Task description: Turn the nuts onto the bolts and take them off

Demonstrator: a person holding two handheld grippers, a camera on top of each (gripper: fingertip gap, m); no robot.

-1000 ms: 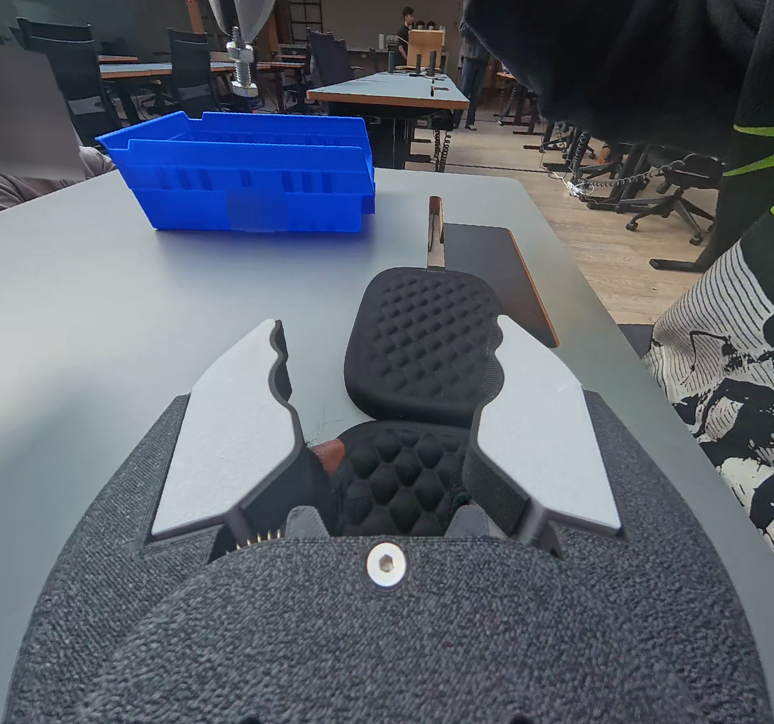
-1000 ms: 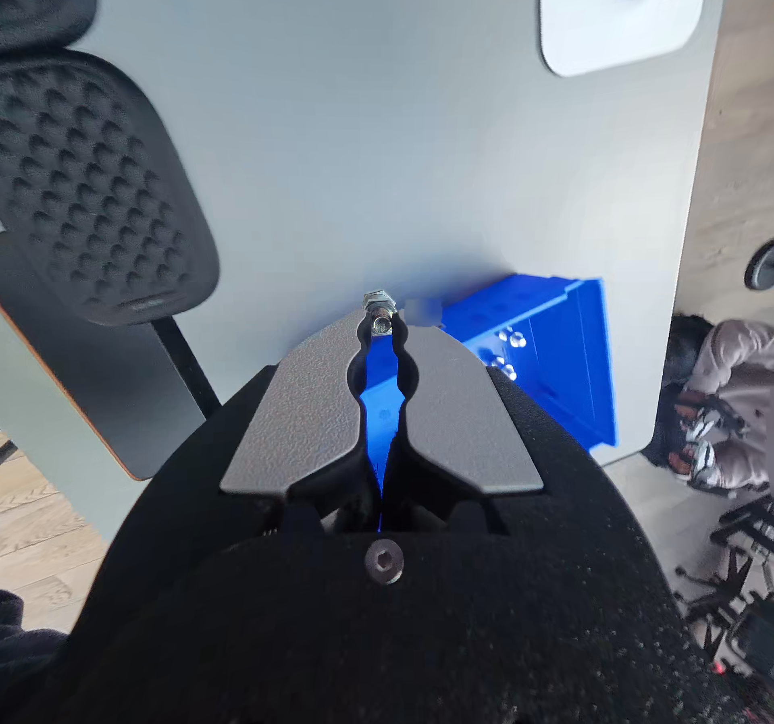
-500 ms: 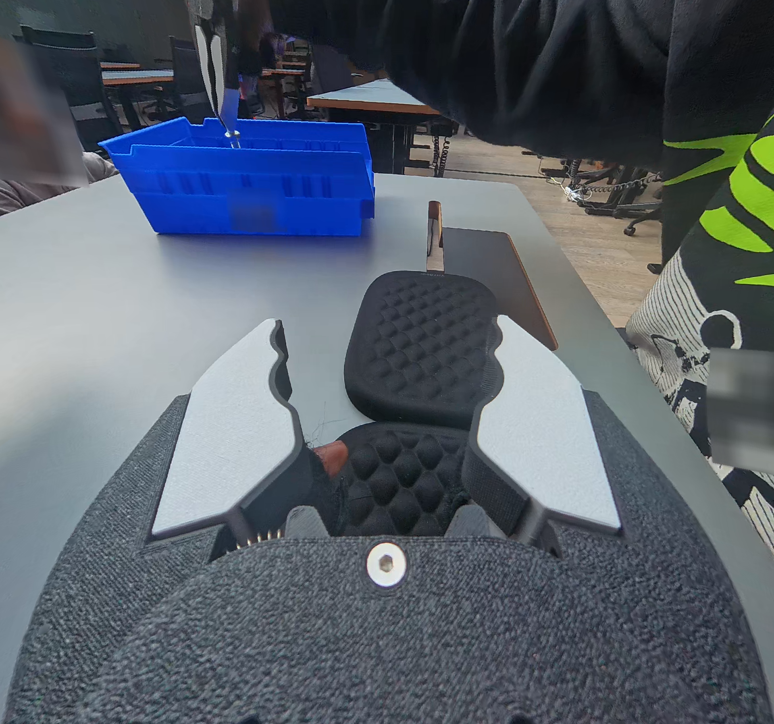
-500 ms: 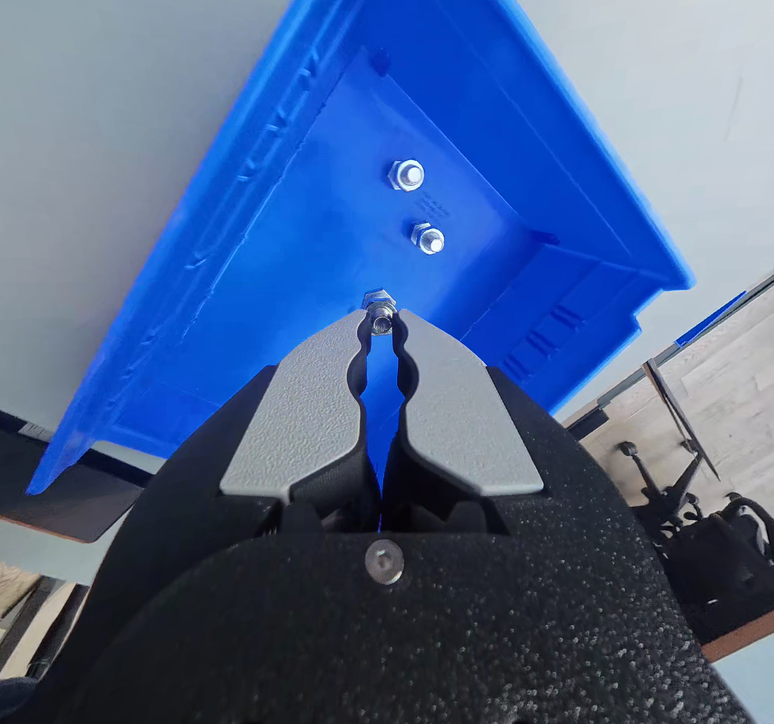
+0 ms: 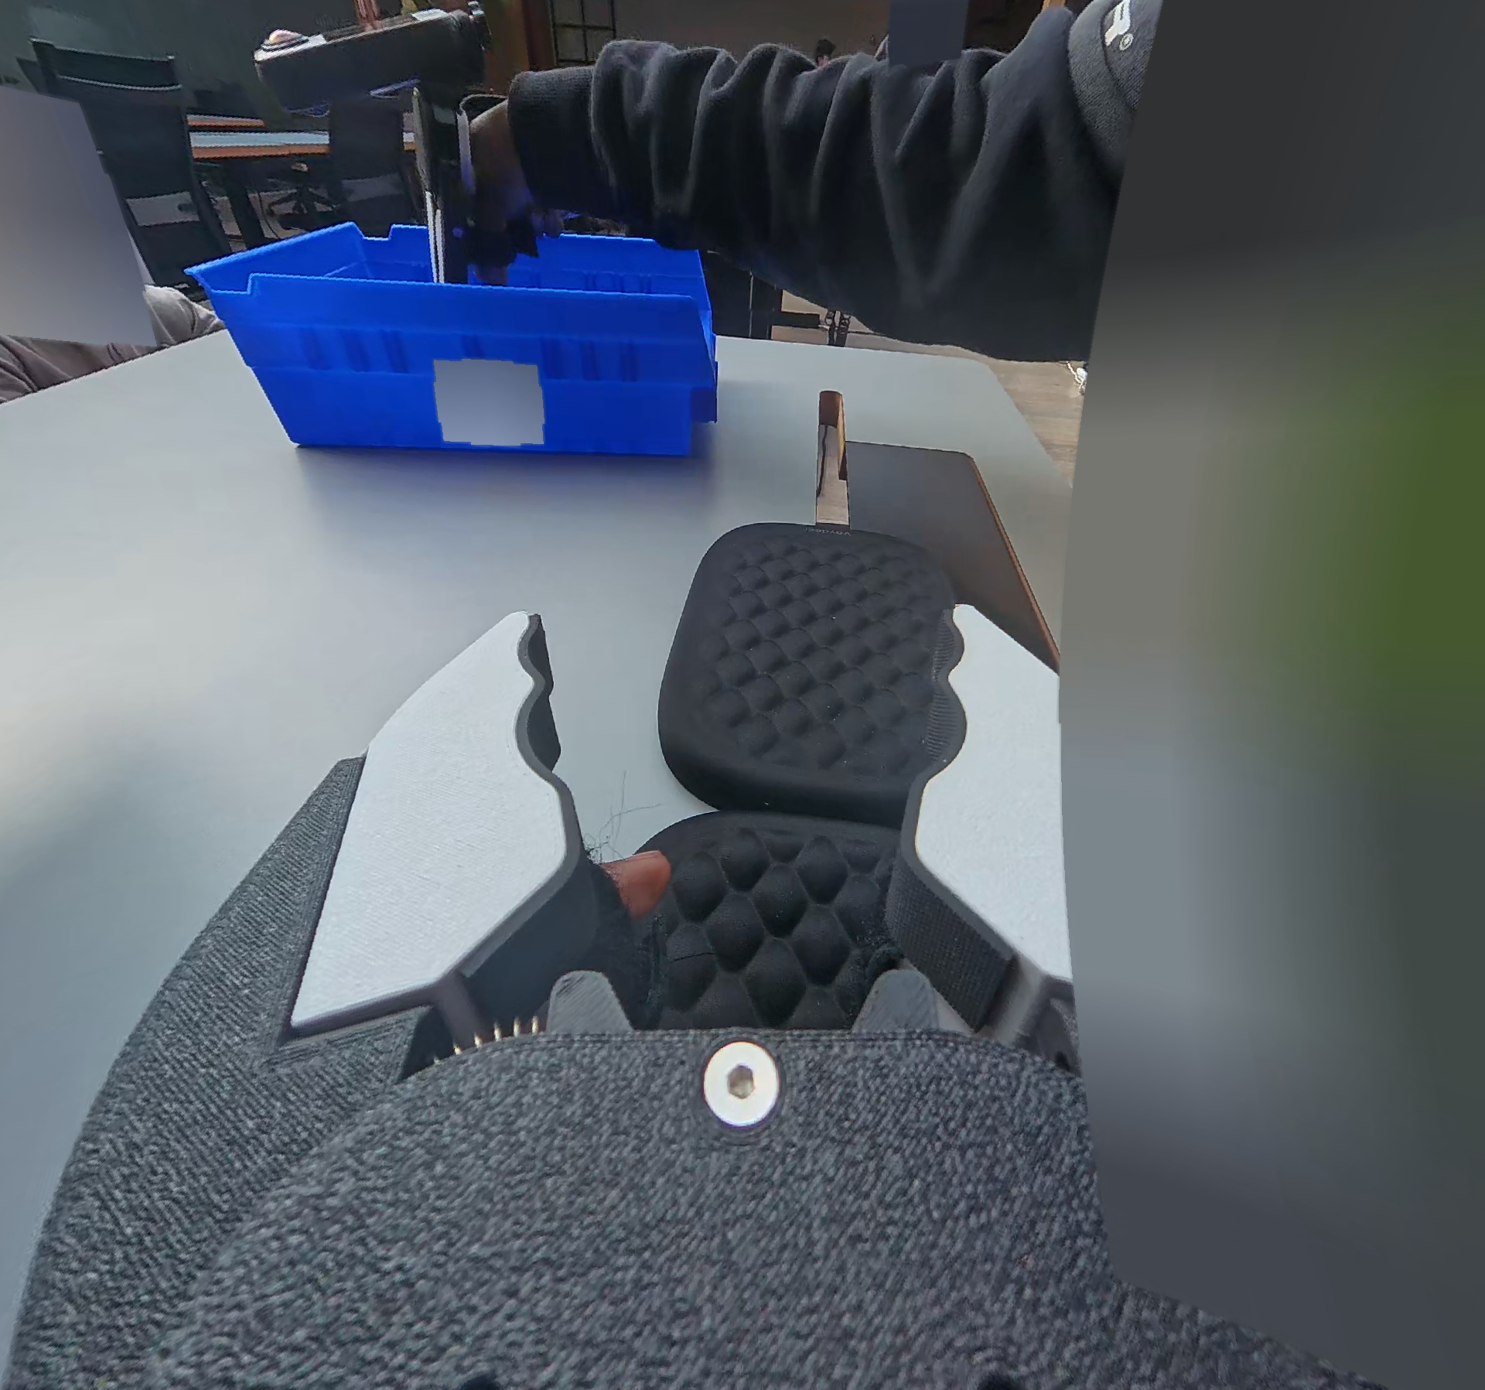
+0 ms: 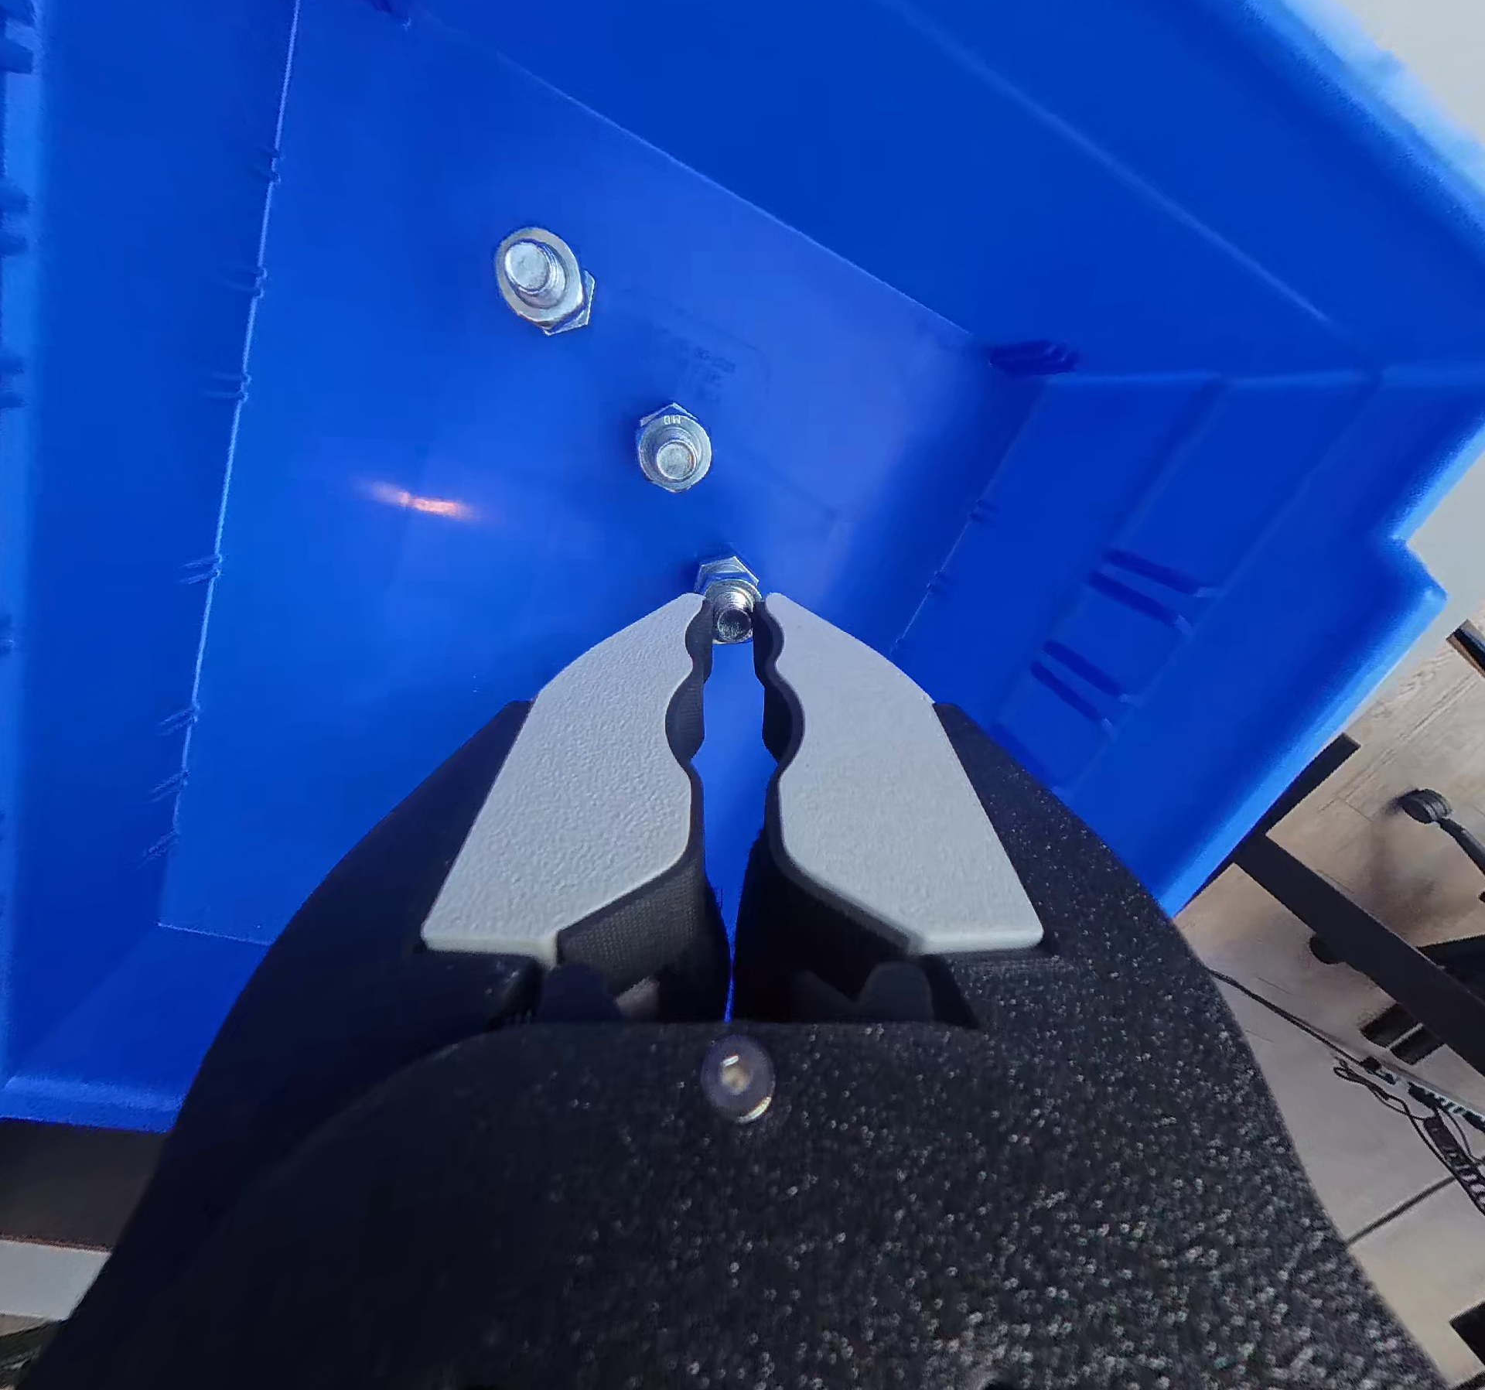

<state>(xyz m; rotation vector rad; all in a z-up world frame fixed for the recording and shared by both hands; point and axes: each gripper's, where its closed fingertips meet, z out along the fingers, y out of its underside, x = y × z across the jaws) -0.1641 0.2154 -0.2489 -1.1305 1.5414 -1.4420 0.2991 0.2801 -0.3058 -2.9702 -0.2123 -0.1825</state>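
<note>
Right gripper (image 6: 731, 616) pinches a nutted bolt (image 6: 730, 602) inside the bin (image 6: 1125, 146); releasing tilted, it may topple onto those ahead. Left gripper (image 5: 743, 656) gapes empty.

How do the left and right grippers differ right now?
The left gripper is open and empty; the right gripper is shut on a bolt with a nut on it. The left gripper sits low over the grey table beside a black pad; the right gripper points down into the blue bin. Both have grey fingers on black bodies.
</note>
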